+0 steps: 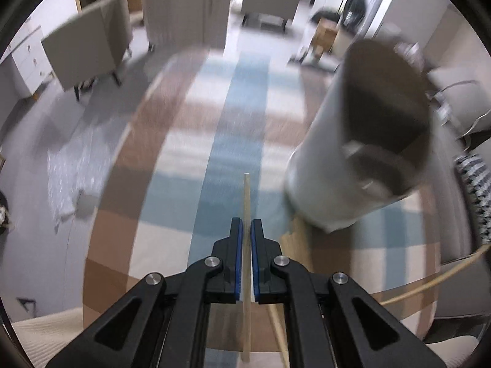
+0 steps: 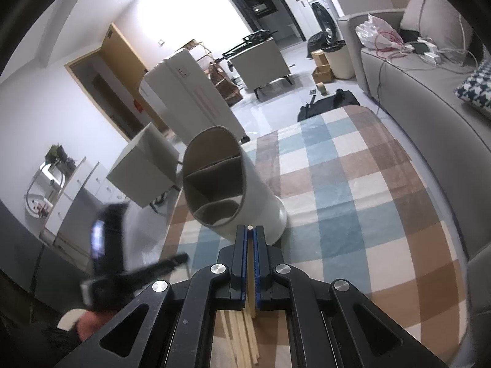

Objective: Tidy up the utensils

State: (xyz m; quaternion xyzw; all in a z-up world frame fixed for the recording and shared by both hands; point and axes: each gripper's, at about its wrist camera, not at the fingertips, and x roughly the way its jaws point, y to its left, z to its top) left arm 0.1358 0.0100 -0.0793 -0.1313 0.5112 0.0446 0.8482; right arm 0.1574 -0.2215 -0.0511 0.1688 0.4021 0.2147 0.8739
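A tall white utensil holder (image 2: pixel 245 190) with inner dividers stands on the checked tablecloth (image 2: pixel 353 202); in the left wrist view it (image 1: pixel 346 165) is to the right and blurred. My left gripper (image 1: pixel 247 230) is shut on a wooden chopstick (image 1: pixel 246 202) that points forward, left of the holder. My right gripper (image 2: pixel 250 236) is shut on a wooden chopstick (image 2: pixel 250 228), its tip just in front of the holder's lower wall. Several loose chopsticks (image 2: pixel 242 340) lie on the cloth under the right gripper. The left gripper also shows blurred at the left of the right wrist view (image 2: pixel 110 251).
A grey sofa (image 2: pixel 414 86) with a houndstooth cushion (image 2: pixel 475 89) runs along the right. A white heater (image 2: pixel 187 98) and a beige chair (image 2: pixel 144 165) stand beyond the table. Another chopstick (image 1: pixel 277 334) lies on the table under the left gripper.
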